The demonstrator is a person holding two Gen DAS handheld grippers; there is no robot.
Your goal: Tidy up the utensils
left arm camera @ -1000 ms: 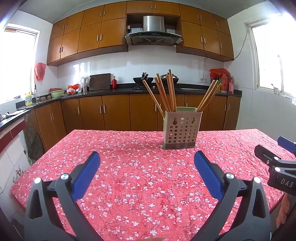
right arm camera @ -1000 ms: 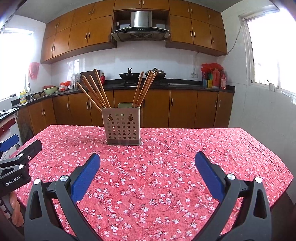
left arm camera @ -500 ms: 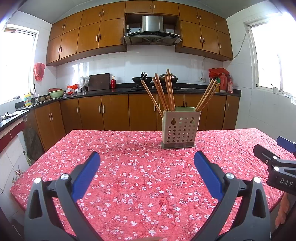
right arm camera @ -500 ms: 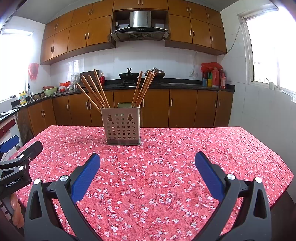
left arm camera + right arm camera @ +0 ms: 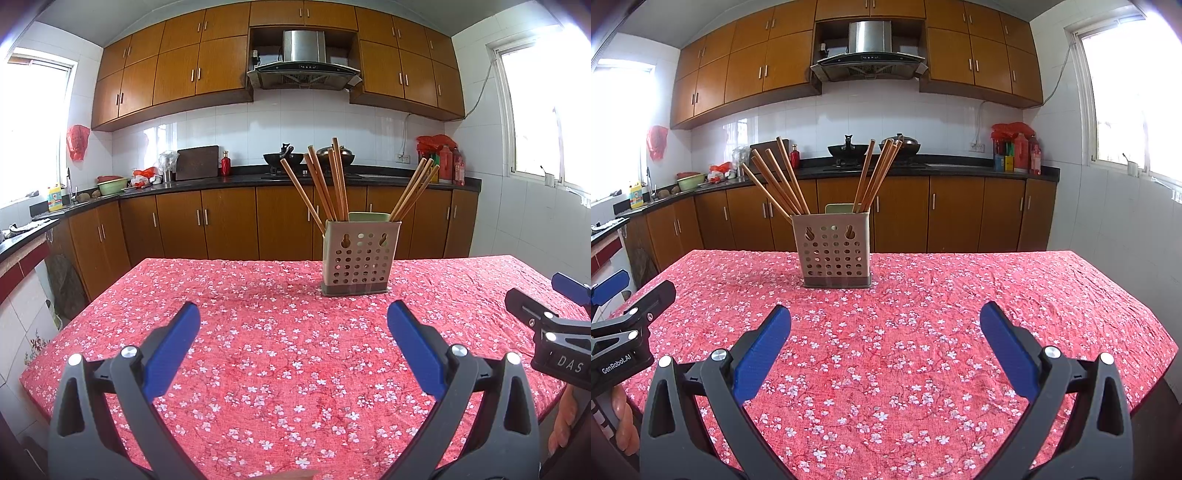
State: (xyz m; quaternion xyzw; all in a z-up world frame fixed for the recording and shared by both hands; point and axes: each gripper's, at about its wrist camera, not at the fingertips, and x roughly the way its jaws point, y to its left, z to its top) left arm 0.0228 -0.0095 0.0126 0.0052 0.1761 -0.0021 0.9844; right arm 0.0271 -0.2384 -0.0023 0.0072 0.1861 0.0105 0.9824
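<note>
While both tongs are hanging low over the near edge of the counter (image 5: 280, 354), neither is gripping anything; the left tongs (image 5: 293, 325) are standing wide, blue pads well apart, and the right tongs (image 5: 886, 325) are standing equally wide; each is showing at the margin of the other's view, so they are being held side by side, both aimed at the holder.

Utensil holder (image 5: 834, 251): perforated, beige, sitting upright toward the far middle of the red floral cloth (image 5: 923, 350), well apart from both tongs; a pale green insert is peeking above its back rim.

Chopsticks (image 5: 325, 181): standing in the holder in two groups; long axes are running near vertical, thick ends up; the left group is fanning out to the left, the right group (image 5: 413, 192) is leaning right; lower ends are hidden inside. They are probably splaying because the compartments are wide and the sticks are resting loosely against the rim.

No loose utensils are showing on the cloth; this is fitting either a finished sort or a holder waiting to be re-sorted; the pictures are not settling which. The wide, level hold is reading as a neutral pose.
</note>
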